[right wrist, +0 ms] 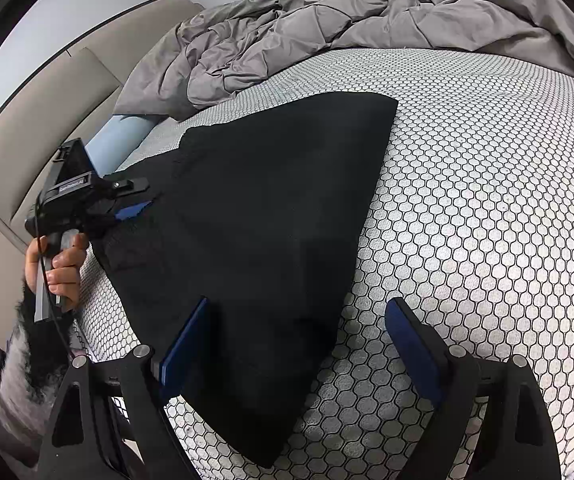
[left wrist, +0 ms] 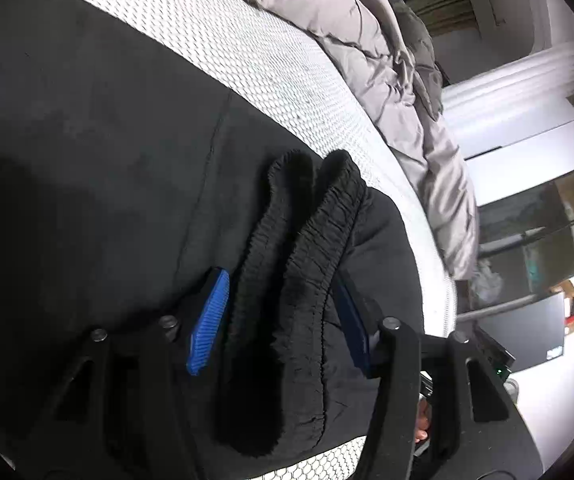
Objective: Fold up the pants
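A white mattress (right wrist: 487, 184) with a dark honeycomb pattern spread beneath and ahead of the fingers, its cells running out past the right-hand finger. Well beyond the fingertips a rumpled grey comforter (right wrist: 327, 20) lay heaped across the far side. Off to the left of the fingers stood a beige upholstered headboard (right wrist: 47, 120), with a pale blue sheet (right wrist: 119, 136) just showing at its base.

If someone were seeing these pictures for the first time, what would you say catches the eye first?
The black pants stand out most, folded into a dark slab on the white honeycomb-patterned mattress. Next is their ribbed waistband, bunched between the blue pads of the left hand-held gripper, whose jaws stand apart. Behind, a rumpled grey blanket is heaped along the mattress's far edge.
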Available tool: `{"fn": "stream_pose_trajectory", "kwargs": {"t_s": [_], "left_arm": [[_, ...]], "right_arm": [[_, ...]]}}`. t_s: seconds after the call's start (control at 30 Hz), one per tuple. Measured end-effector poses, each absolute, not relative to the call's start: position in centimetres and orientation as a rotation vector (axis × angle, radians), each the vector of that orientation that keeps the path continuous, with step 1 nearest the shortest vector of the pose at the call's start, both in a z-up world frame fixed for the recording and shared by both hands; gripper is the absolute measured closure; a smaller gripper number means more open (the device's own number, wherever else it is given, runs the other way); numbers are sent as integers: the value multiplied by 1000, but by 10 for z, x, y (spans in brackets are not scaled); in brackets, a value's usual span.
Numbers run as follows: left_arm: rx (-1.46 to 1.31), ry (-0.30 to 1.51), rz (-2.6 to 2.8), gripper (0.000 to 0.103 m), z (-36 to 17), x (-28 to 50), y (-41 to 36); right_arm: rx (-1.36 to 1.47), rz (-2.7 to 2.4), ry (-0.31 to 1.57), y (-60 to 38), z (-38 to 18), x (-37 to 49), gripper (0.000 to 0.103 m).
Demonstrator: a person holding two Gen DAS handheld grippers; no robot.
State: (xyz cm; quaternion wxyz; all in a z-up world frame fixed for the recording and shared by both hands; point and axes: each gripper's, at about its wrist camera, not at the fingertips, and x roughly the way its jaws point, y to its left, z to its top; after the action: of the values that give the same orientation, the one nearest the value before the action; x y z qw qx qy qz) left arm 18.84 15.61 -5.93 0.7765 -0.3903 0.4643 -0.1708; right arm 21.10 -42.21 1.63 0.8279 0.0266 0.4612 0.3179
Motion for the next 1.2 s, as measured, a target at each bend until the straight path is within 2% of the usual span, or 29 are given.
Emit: {"fn": "stream_pose_trajectory", "kwargs": {"t_s": [0.13,0.17,0.2,0.23,0.43,0.6,0.7,0.73,0.83,0.93,0.97,1.0,1.07,1.13,1.2], "left_arm": [[-805,1017,-405,52,-59,196,141],[-786,1010,-392,57,-57,196,136],[-766,991,-374,69,-54,196,133],[-726,960,-332,95,-49,194,129],[-601,856,-284,97,-21,182,111],[-596,803,-210,98,-3,171,138],[-614,878,-134,95,-21,174,152],[-627,904,-110,90,-26,176,155],[-638,898,-94,85,-21,173,158],[-562,854,-61,65,-2,160,151],[-546,824,-49,58,5,151,148],[-537,797,-50,56,11,144,144],[-523,756,-89,53,24,137,123],[-515,736,-171,47,31,137,96],[-487,798,-308,45,28,150,56]], "right_arm": [[50,679,979,-423,15,210,13],[47,680,979,-421,15,211,13],[45,680,980,-420,14,211,13],[42,678,982,-419,13,211,13],[39,677,980,-417,13,213,13],[42,680,975,-418,13,215,13],[37,681,977,-421,12,217,13],[35,683,977,-422,11,218,13],[50,697,980,-427,14,217,15],[71,749,988,-431,20,207,20],[75,778,989,-431,20,202,26],[82,795,992,-431,20,200,31],[130,842,1042,-428,12,201,53],[146,857,1077,-423,6,202,54],[141,859,1078,-420,6,202,54]]}}
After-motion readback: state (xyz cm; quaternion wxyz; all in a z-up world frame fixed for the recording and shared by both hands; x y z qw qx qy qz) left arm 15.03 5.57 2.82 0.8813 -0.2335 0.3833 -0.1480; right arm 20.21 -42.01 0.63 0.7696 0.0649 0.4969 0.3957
